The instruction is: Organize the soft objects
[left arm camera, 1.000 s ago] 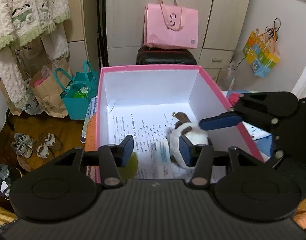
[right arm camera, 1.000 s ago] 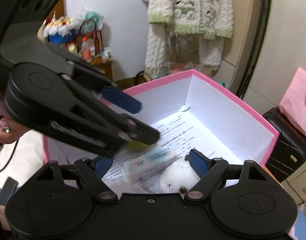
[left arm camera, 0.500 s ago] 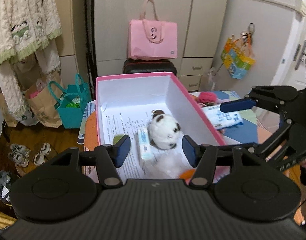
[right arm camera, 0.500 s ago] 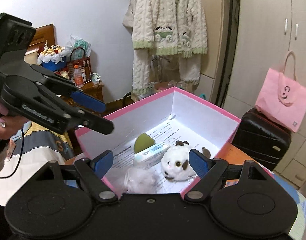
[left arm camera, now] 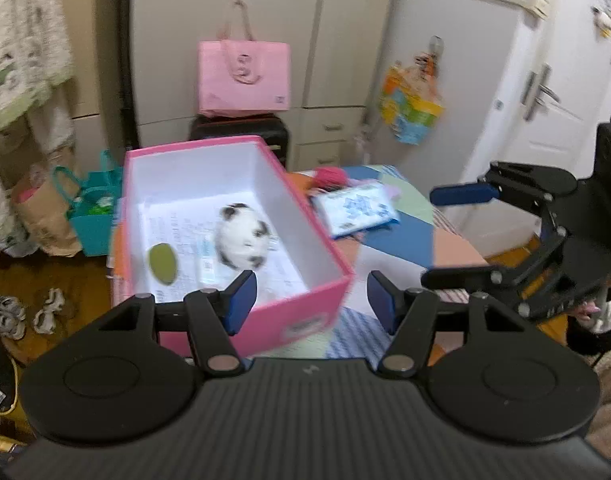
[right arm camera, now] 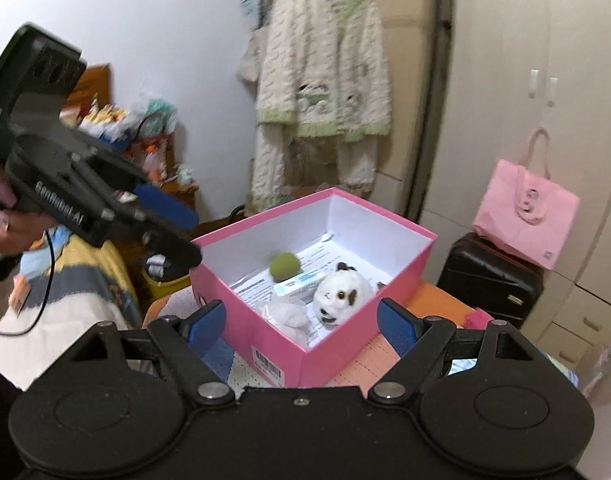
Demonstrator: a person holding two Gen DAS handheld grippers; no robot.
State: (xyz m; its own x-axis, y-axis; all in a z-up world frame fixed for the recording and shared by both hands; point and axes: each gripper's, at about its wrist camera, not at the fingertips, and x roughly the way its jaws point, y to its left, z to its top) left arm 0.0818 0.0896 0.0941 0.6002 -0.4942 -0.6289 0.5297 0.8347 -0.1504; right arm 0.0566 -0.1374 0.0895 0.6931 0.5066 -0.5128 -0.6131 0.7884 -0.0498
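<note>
Pink cardboard box [left arm camera: 241, 240], open-topped, on the table: stiff, light. Inside it sits the white-and-brown plush toy [right arm camera: 342, 293]: soft, squashy; pinch its round body. Beside it lie a long white tissue packet [right arm camera: 299, 282] and an olive-green ball [right arm camera: 285, 266].

Since a second ago you've drawn both grippers back from the box. Left gripper [left arm camera: 310, 302]: jaws opening, empty. Right gripper [right arm camera: 301, 324]: wide, empty.

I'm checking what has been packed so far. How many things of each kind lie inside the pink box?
Plush animal: 1
Green ball: 1
Tissue pack: 1
White fluffy bundle: 1
Total: 4, all lying on the printed paper lining the pink box.
</note>
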